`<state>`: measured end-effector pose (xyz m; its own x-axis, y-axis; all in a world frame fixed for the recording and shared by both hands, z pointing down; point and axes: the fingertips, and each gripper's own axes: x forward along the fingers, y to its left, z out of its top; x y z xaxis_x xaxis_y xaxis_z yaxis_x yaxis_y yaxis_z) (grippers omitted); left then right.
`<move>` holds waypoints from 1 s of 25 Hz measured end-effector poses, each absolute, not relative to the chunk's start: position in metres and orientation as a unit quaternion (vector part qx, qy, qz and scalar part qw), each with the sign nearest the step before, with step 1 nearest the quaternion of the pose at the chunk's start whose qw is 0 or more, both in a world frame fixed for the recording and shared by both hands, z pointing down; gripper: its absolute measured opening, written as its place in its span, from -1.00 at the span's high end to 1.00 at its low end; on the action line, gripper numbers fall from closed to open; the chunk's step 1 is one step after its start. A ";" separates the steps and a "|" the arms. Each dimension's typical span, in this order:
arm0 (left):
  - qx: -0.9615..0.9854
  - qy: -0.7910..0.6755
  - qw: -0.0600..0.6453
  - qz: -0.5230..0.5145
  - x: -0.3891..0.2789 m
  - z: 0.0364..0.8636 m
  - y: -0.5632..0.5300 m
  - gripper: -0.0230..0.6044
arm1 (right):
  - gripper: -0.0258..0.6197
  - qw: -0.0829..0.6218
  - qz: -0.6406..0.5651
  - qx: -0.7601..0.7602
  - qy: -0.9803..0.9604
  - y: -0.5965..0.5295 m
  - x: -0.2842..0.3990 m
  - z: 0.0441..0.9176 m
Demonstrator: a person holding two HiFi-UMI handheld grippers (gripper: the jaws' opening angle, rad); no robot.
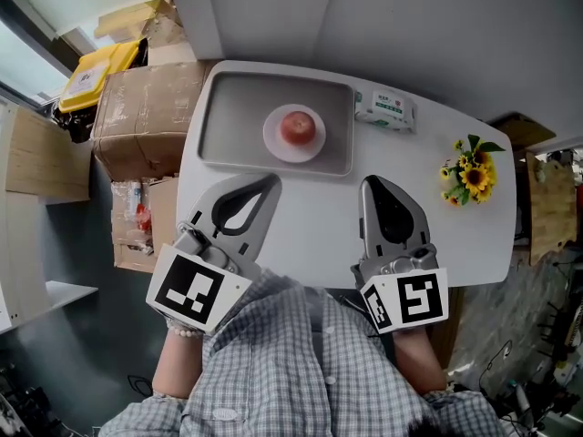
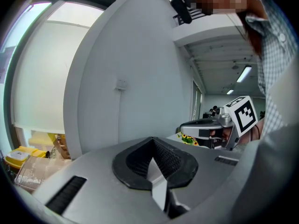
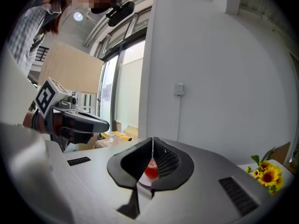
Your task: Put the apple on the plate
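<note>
A red apple sits on a small white plate, which lies in a grey tray at the far side of the white table. Both grippers hover near the table's front edge, well short of the tray. My left gripper is shut with nothing in it; its tips meet in the left gripper view. My right gripper is also shut and empty. In the right gripper view the apple shows through the gap below the closed tips.
A pack of tissues lies to the right of the tray. A small bunch of sunflowers stands at the table's right side. Cardboard boxes and a yellow package are stacked on the floor to the left.
</note>
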<state>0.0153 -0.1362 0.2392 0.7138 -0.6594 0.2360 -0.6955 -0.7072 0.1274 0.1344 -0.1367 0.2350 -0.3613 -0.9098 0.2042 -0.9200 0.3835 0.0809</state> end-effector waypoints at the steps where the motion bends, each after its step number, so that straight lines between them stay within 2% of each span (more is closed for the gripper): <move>1: 0.921 -0.366 0.101 0.088 0.017 0.239 -0.136 0.90 | 0.84 0.109 0.024 0.555 -0.824 -0.136 0.135 0.235; 25: 0.938 -0.318 0.089 0.109 0.041 0.245 -0.121 0.90 | 0.84 0.128 0.033 0.562 -0.817 -0.131 0.142 0.248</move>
